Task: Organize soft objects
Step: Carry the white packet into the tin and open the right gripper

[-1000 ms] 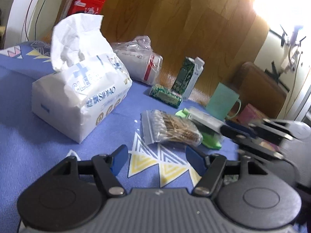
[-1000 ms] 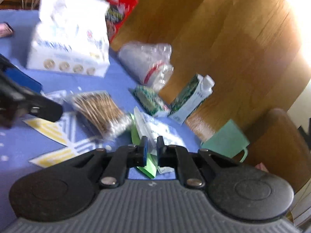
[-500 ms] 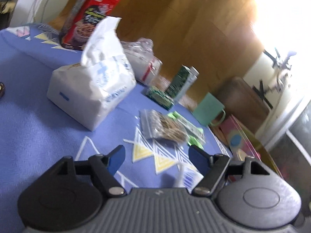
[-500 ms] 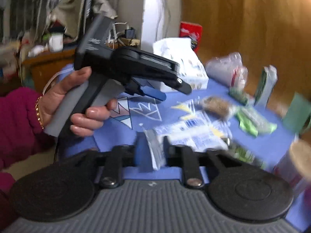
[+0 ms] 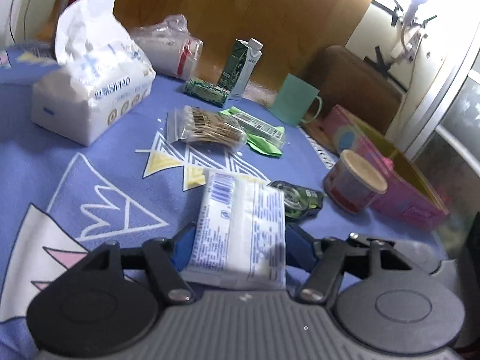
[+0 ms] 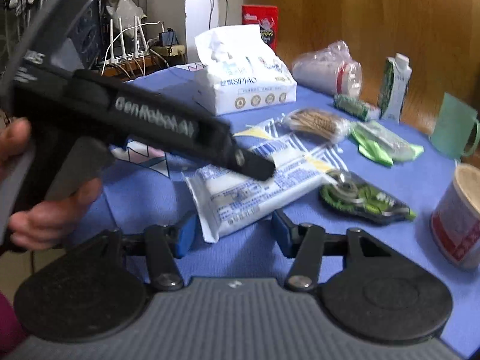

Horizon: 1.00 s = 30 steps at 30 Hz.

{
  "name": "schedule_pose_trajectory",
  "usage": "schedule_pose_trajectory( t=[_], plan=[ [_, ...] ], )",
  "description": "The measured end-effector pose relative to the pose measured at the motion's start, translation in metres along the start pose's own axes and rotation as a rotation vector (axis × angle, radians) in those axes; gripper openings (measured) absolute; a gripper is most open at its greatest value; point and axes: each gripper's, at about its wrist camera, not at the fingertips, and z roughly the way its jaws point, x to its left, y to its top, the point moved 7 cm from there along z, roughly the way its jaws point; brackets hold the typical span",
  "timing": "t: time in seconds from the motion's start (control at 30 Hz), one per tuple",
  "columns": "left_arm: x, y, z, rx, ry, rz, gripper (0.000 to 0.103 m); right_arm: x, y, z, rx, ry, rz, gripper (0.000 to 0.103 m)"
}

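A: Packet (image 5: 240, 234) of white soft stuff lies flat on the table (image 5: 45, 156), between the jaws of the left gripper (image 5: 240, 249). What could go wrong?

B: It is slick and limp. The jaws are closing from the sides, so if they close further they may crumple it or it may bulge up and slide out (the wrapper looks glossy). It could also get shoved into the green pack (image 5: 297, 201) just beside its far corner.

A: How do the left jaws stand?

B: About as wide as the packet, their blue pads (image 5: 183, 249) at its two long edges. Whether they press yet, the view does not settle.

A: And the right gripper (image 6: 234, 231)?

B: Its jaws are opening and stand fairly wide, the packet's near end (image 6: 216, 219) lying between them with gaps on both sides. It grips nothing. If that gripper drags away low, it could tug the end askew under the left one.
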Motion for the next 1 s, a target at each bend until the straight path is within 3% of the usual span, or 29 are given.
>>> schedule_pose_trajectory(
  t=[0.2,0.47,0.63,0.77,0.9,1.0],
  plan=[
    [-0.041,0.023,-0.007,-0.054,-0.071,0.060,0.065,-0.019,0.003,-0.027,-0.107,-0.052,0.028,0.038],
    [-0.163,0.056,0.036,-0.076,-0.188,0.295,0.065,-0.077,0.000,-0.095,-0.292,-0.284,0.109,0.038],
    [-0.241,0.057,0.081,-0.043,-0.253,0.393,0.065,-0.135,-0.021,-0.130,-0.330,-0.421,0.222,0.037],
    [-0.290,0.061,0.119,-0.018,-0.295,0.417,0.065,-0.182,-0.035,-0.152,-0.351,-0.515,0.289,0.037],
    [-0.320,0.062,0.158,0.022,-0.293,0.413,0.066,-0.220,-0.049,-0.176,-0.353,-0.598,0.345,0.036],
    [-0.330,0.055,0.173,0.056,-0.288,0.391,0.067,-0.256,-0.059,-0.183,-0.331,-0.749,0.373,0.032]
  ],
)
